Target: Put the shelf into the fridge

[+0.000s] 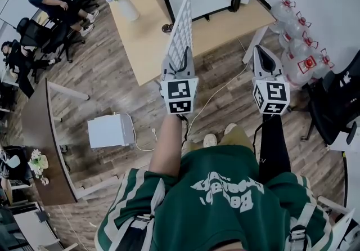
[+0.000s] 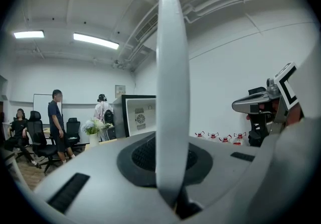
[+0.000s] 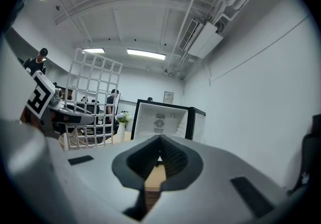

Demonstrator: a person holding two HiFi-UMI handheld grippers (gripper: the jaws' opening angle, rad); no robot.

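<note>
Now you are holding the shelf [image 1: 181, 30] upright.
Your left gripper [image 1: 179, 67] is clamping it; the right gripper [image 1: 263, 56] beside it is sitting closed, empty.

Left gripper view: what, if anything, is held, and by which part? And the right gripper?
The left gripper grips the white grid shelf by its near edge, with the shelf standing on edge. The right gripper is shut and holds nothing.
</note>
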